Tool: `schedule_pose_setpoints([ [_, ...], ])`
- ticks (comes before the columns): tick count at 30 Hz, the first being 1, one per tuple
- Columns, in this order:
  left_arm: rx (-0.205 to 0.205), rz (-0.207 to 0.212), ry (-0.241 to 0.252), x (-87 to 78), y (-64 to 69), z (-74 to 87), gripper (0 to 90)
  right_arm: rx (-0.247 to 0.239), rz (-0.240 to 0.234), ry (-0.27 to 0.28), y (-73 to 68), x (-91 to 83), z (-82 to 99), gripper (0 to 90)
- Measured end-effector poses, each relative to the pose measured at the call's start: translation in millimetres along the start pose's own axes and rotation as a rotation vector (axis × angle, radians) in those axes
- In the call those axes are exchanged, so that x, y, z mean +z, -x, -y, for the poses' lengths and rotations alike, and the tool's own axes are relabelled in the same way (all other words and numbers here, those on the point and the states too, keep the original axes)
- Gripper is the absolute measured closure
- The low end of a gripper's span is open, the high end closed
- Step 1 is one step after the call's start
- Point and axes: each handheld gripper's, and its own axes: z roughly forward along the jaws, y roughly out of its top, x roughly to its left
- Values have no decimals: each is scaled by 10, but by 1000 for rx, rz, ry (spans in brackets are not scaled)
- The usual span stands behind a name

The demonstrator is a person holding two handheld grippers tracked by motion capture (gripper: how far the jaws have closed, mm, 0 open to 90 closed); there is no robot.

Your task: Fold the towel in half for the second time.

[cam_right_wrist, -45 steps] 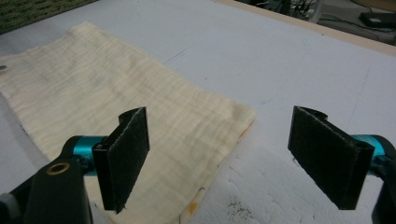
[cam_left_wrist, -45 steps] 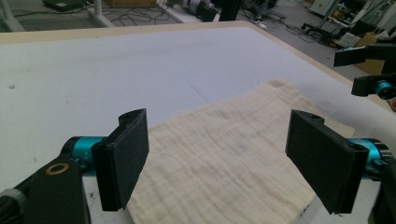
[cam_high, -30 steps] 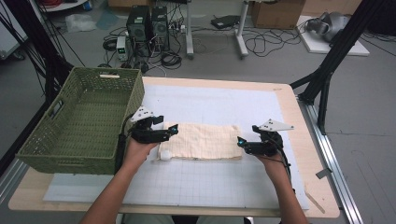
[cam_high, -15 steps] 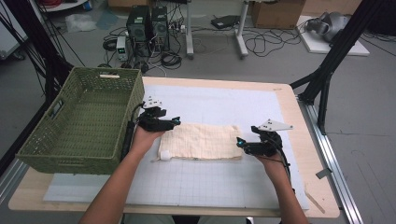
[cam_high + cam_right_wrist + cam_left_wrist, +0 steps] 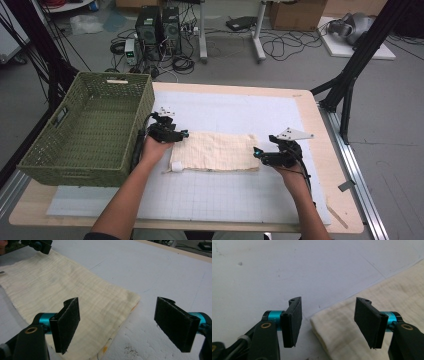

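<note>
Cloth (image 5: 216, 150) corner between closing left jaws

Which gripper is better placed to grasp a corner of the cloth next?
Left. The left gripper has a cloth corner between its jaws, which have just been closing. The right gripper stands wide open.

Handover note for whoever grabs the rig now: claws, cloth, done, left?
Left claw: open, jaws have just been closing, straddling the cloth's far-left corner, not pinching yet.
Right claw: open, poised at the cloth's right edge, nothing held.
Cloth: folded into a long strip, flat on the mat; green basket stands left of it.
Done: strip laid flat.
Left: probably grip both ends, fold again.
</note>
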Motion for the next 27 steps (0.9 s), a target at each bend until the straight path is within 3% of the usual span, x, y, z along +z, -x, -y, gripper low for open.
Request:
schedule_pose_setpoints([
  [10, 34, 18, -50, 53, -11, 40, 568, 3, -7, -13, -6, 23, 6, 202],
  [12, 55, 4, -52, 48, -9, 39, 609, 0, -7, -15, -4, 29, 9, 202],
  [17, 64, 19, -51, 29, -25, 56, 774, -1, -6, -16, 5, 37, 14, 202],
  [20, 83, 17, -33, 22, -6, 85, 824, -1, -7, -22, 3, 40, 17, 202],
  [27, 40, 32, -13, 18, -33, 117, 837, 7, -8, -34, 14, 66, 26, 202],
])
